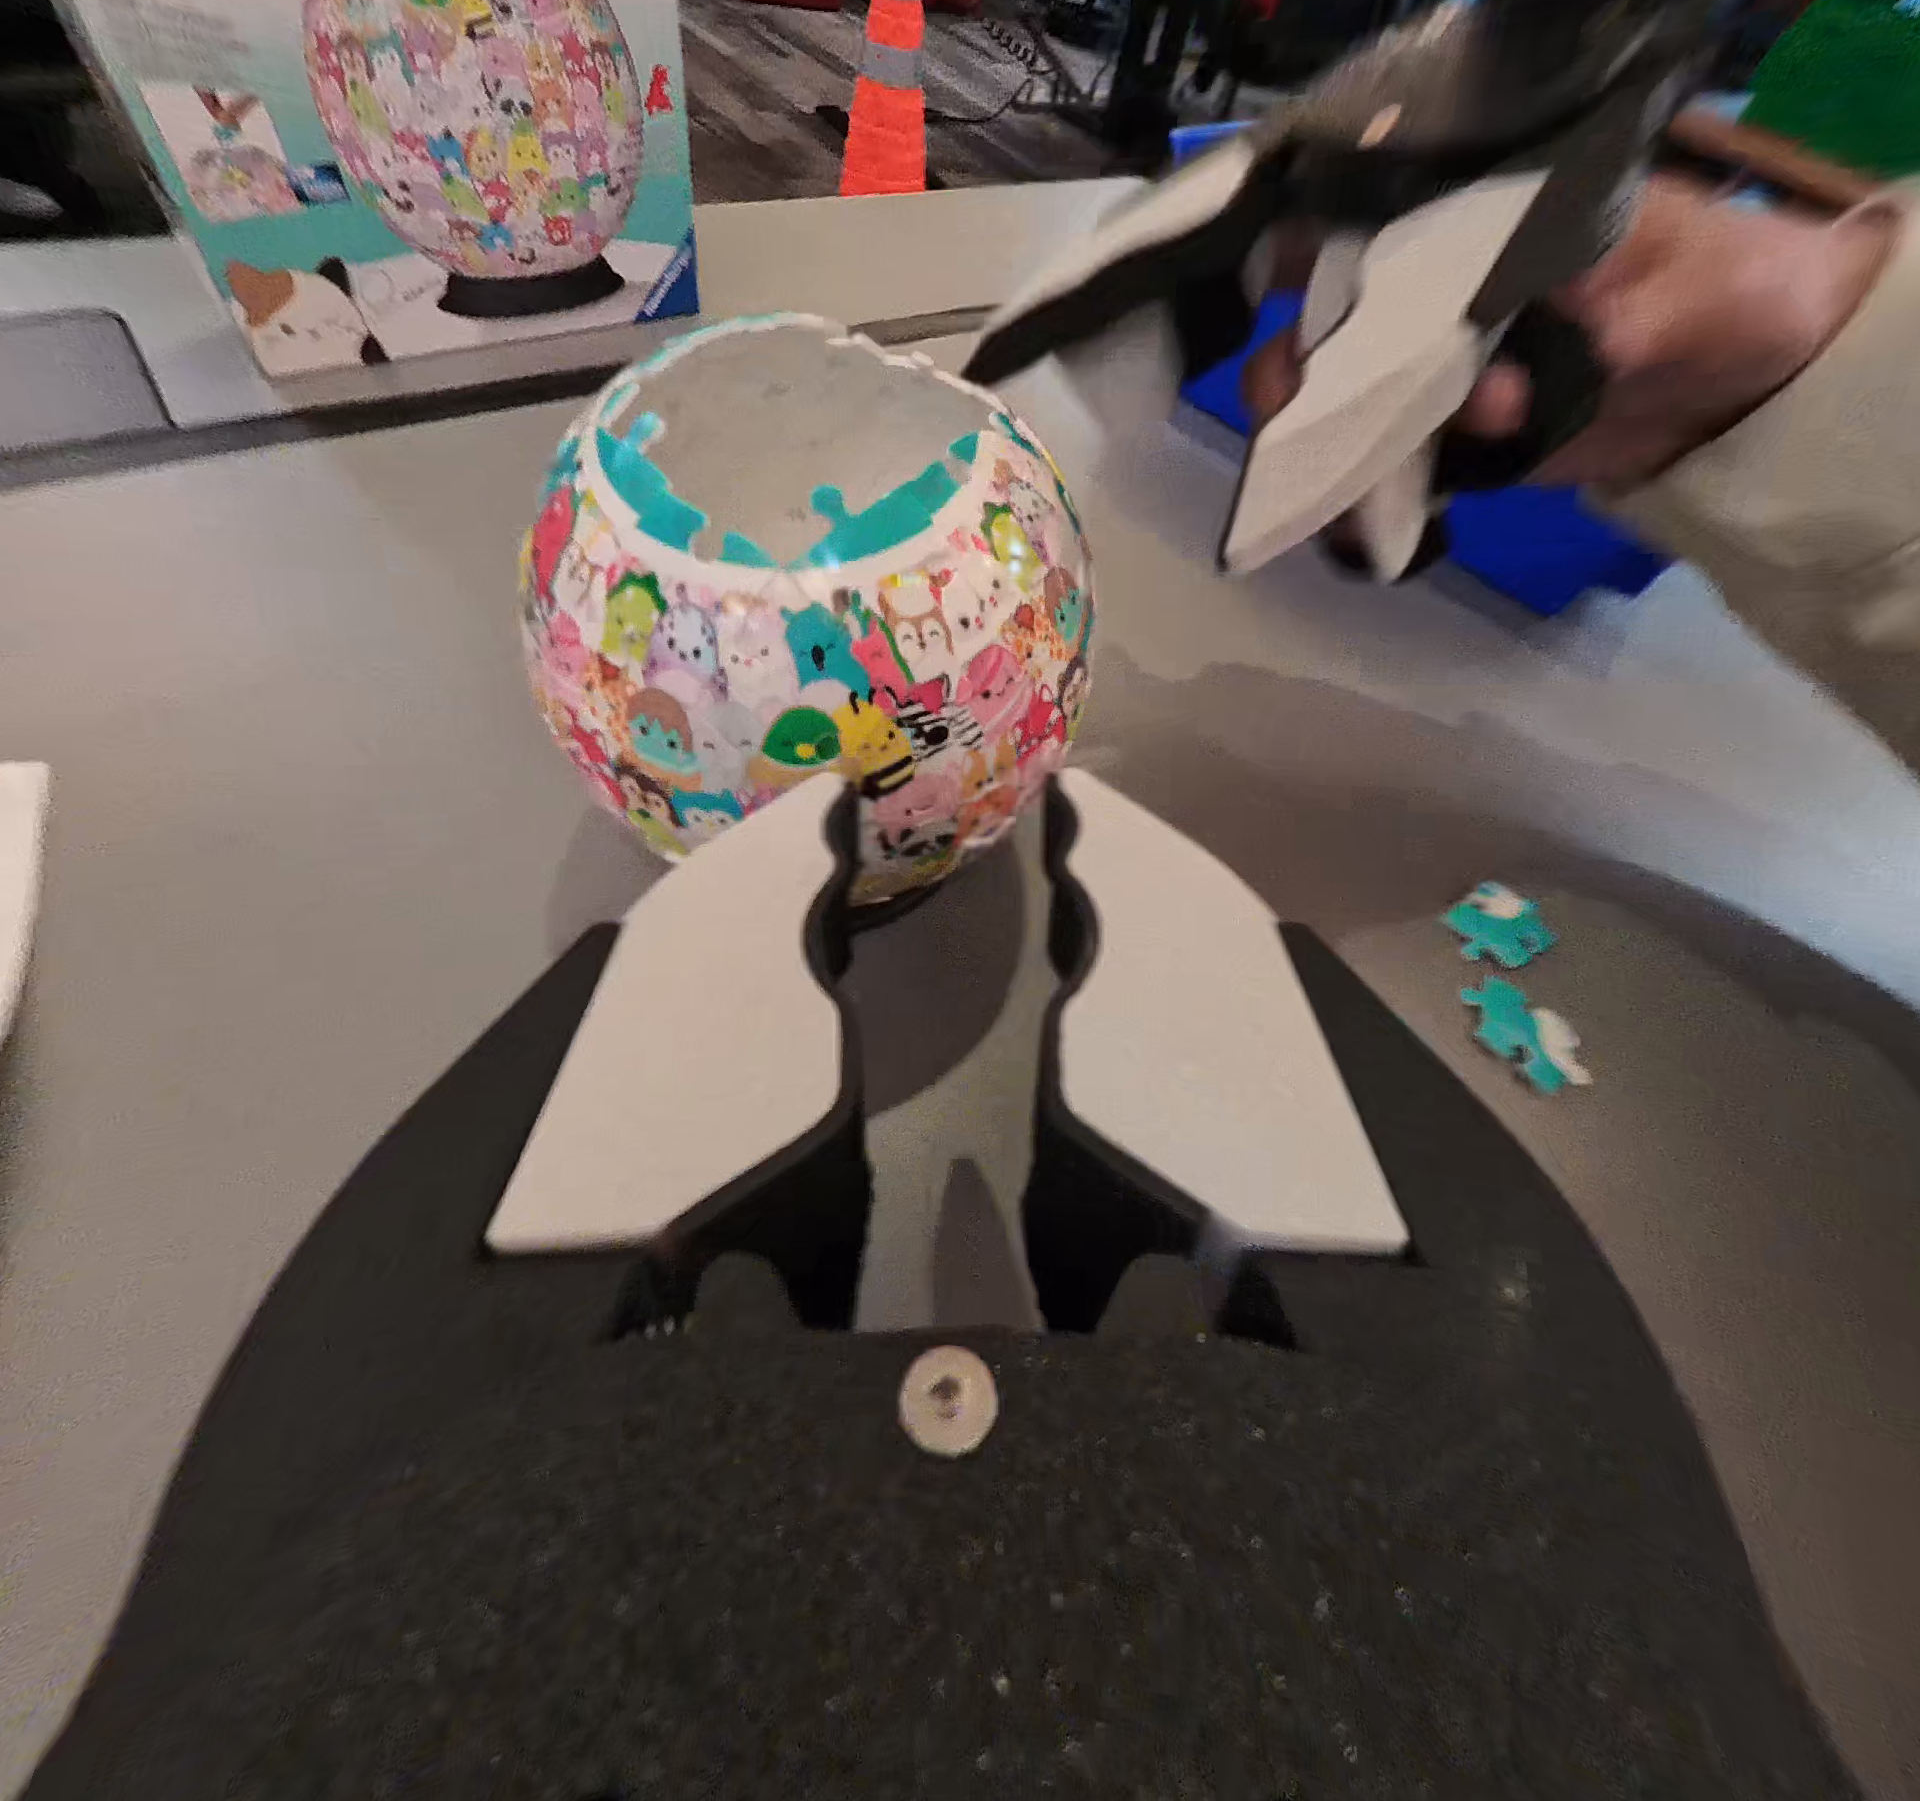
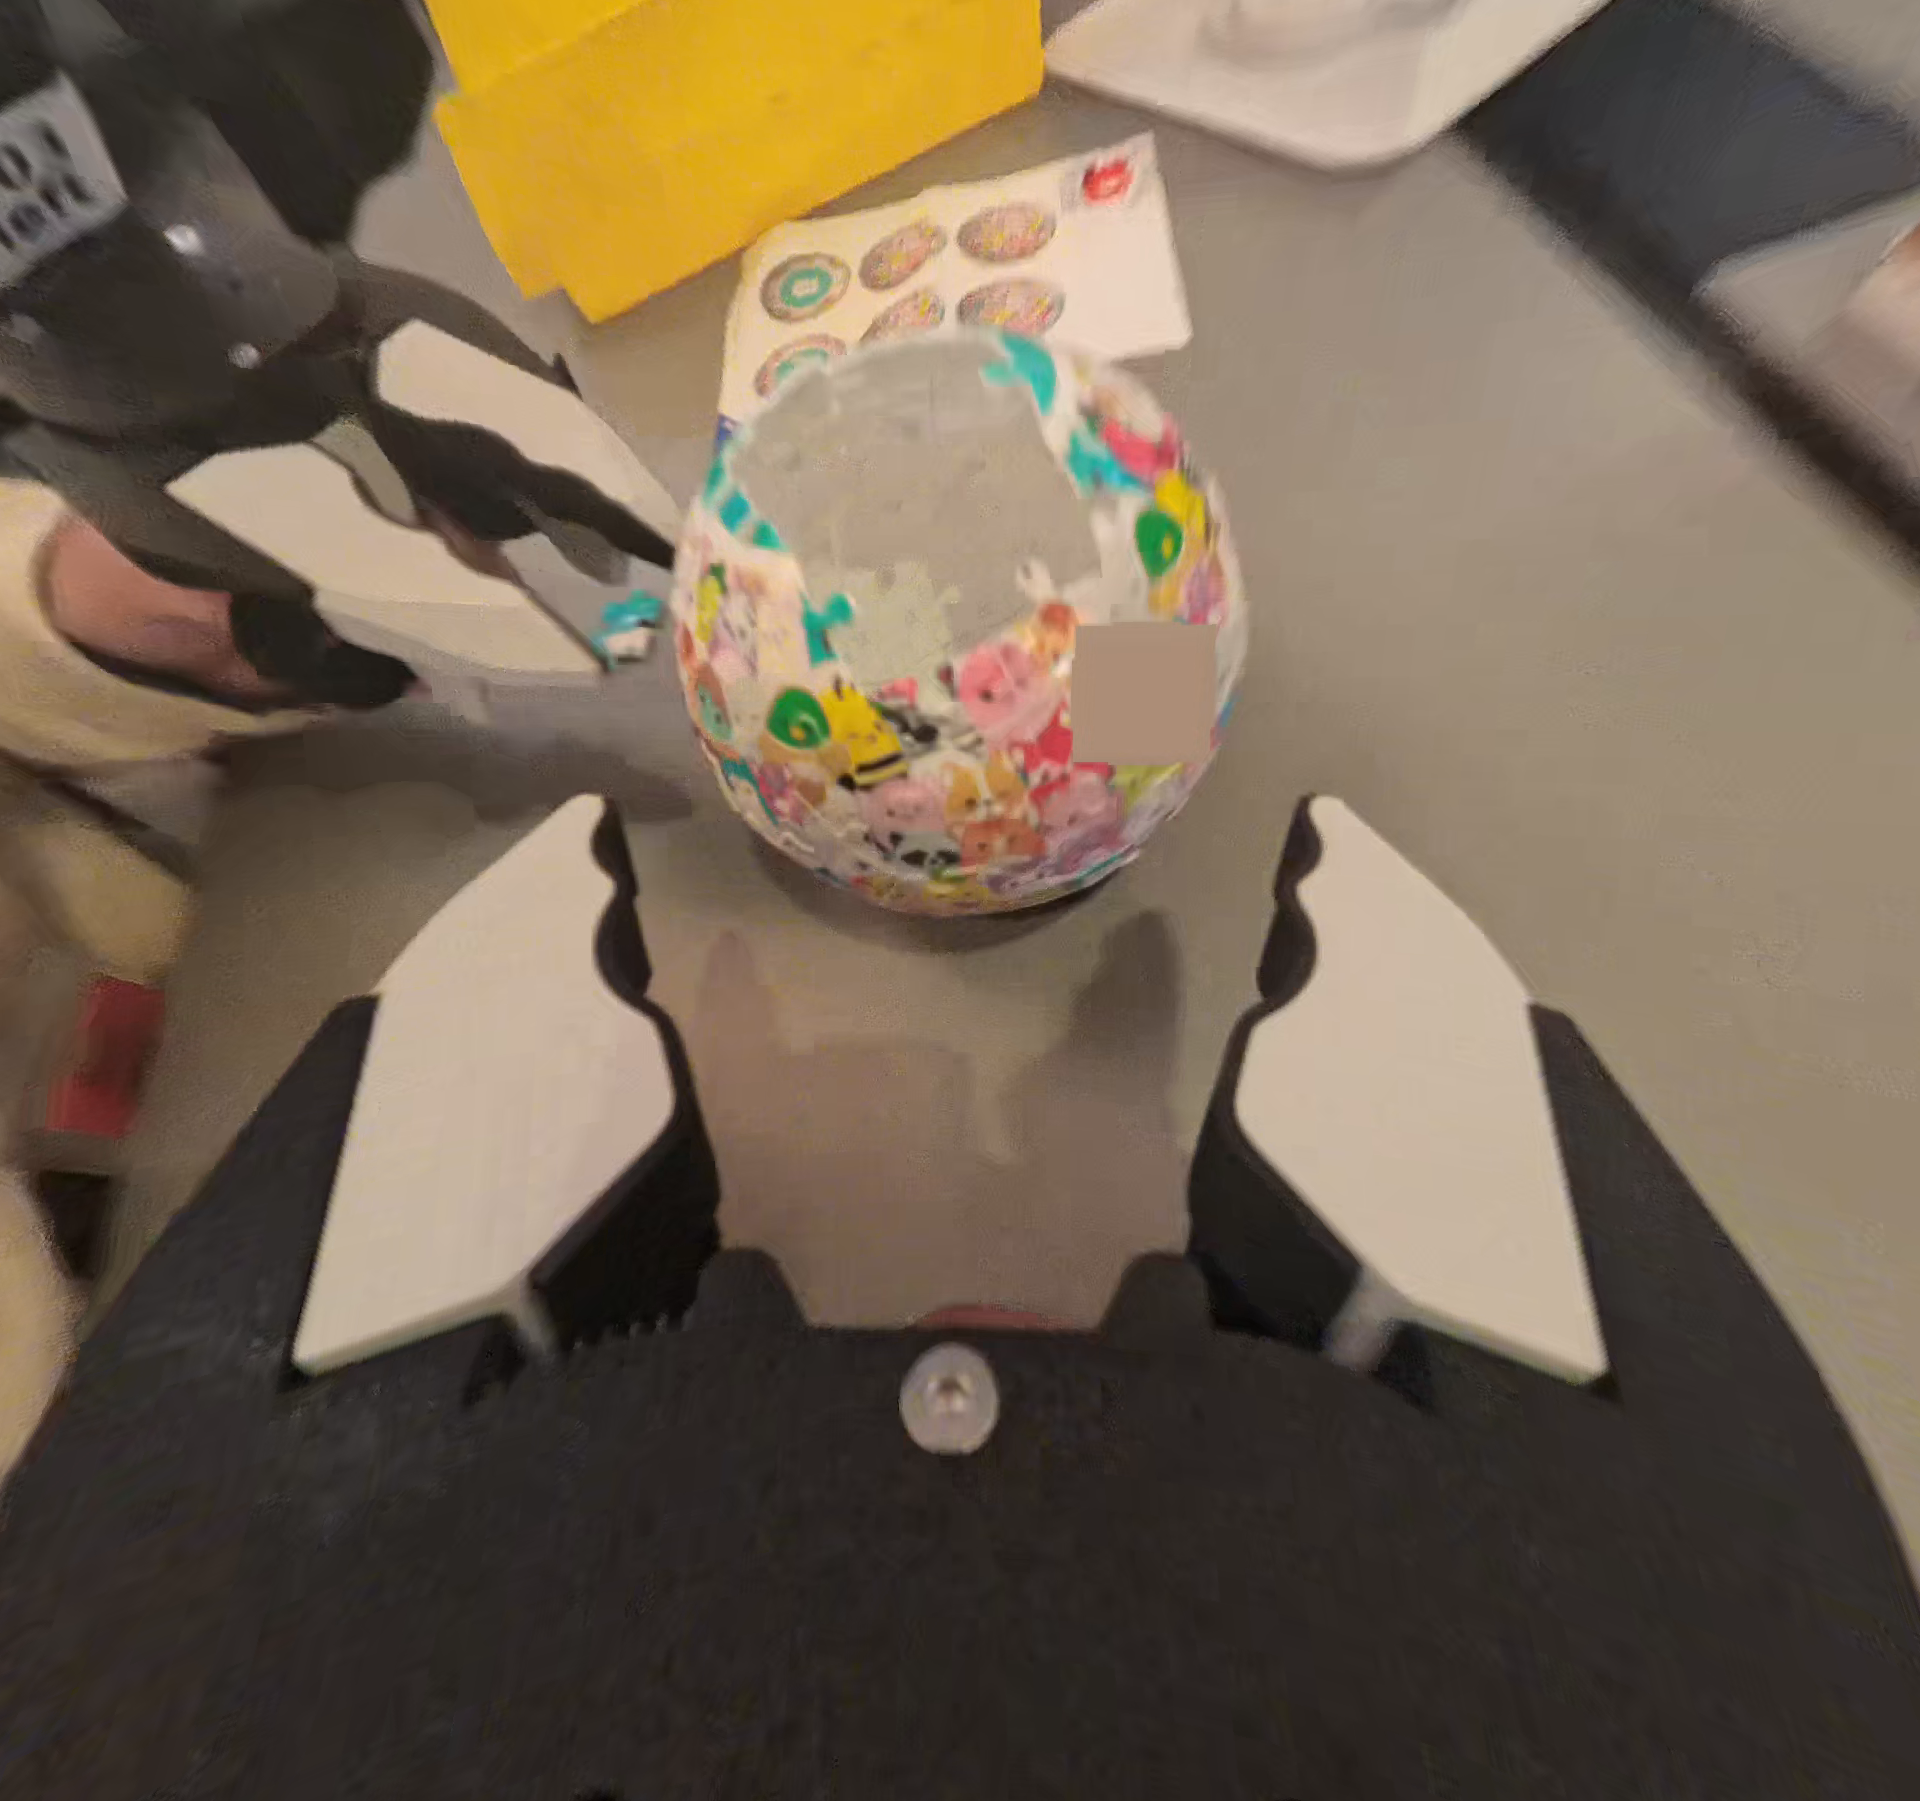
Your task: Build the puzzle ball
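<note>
The puzzle ball (image 1: 805,650) stands upright on a small dark base on the grey table (image 1: 260,712). Its shell of colourful cartoon animals is closed below. The top is open, with a jagged teal rim and a grey inside. It also shows in the right wrist view (image 2: 956,764). My left gripper (image 1: 945,795) is just in front of the ball, low down, jaws slightly apart and empty. My right gripper (image 2: 956,816) is wide open and empty, short of the ball; it also shows in the left wrist view (image 1: 1107,463), right of the ball's top. Two loose teal pieces (image 1: 1501,972) lie on the table to the right.
The puzzle's box (image 1: 416,120) stands behind the ball. A blue bin (image 1: 1538,546) is at the right, an orange cone (image 1: 888,58) on the floor beyond. A yellow box (image 2: 727,68), a sheet of round pictures (image 2: 935,265) and a white tray (image 2: 1351,26) lie past the ball.
</note>
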A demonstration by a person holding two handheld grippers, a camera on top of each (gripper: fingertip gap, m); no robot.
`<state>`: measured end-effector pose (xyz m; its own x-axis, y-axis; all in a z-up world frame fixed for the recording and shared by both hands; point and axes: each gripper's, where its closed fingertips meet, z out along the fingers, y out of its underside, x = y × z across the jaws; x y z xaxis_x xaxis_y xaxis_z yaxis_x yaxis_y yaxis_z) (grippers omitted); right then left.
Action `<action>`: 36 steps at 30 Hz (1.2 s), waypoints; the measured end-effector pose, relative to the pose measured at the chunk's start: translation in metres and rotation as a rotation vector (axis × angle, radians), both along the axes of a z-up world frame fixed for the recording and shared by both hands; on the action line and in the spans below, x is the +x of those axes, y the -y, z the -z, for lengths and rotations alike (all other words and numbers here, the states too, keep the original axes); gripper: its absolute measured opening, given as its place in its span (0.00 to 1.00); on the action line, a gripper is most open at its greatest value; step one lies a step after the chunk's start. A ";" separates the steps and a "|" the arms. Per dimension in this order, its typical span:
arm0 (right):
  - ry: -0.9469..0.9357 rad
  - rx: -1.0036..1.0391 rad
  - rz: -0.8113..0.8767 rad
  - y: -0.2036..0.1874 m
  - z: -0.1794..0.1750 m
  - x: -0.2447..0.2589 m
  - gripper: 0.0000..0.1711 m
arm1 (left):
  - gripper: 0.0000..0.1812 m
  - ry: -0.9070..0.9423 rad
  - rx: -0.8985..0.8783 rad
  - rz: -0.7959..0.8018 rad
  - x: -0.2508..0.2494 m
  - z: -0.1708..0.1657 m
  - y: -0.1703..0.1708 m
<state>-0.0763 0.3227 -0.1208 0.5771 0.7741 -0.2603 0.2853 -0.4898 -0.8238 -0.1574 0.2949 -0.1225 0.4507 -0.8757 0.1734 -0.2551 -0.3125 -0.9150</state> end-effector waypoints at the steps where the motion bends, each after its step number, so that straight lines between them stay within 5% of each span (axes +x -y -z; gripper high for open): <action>1: -0.088 -0.088 -0.003 0.002 0.009 -0.006 0.70 | 0.24 0.038 -0.059 0.021 0.000 0.000 0.003; 5: -0.403 -0.282 0.011 -0.005 0.004 -0.022 0.72 | 0.45 0.115 -0.293 0.026 -0.008 0.012 -0.005; 9: -0.409 -0.305 0.073 -0.013 0.004 -0.028 0.74 | 0.51 0.162 -0.436 0.117 -0.004 0.015 -0.009; 36: -0.254 -0.067 0.156 -0.017 0.004 -0.032 0.72 | 0.53 0.138 -0.296 0.157 -0.001 0.020 -0.043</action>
<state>-0.1083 0.3395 -0.1250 0.5978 0.6571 -0.4592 -0.0088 -0.5674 -0.8234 -0.1583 0.3375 -0.1429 0.2693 -0.8349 0.4800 -0.2009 -0.5362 -0.8198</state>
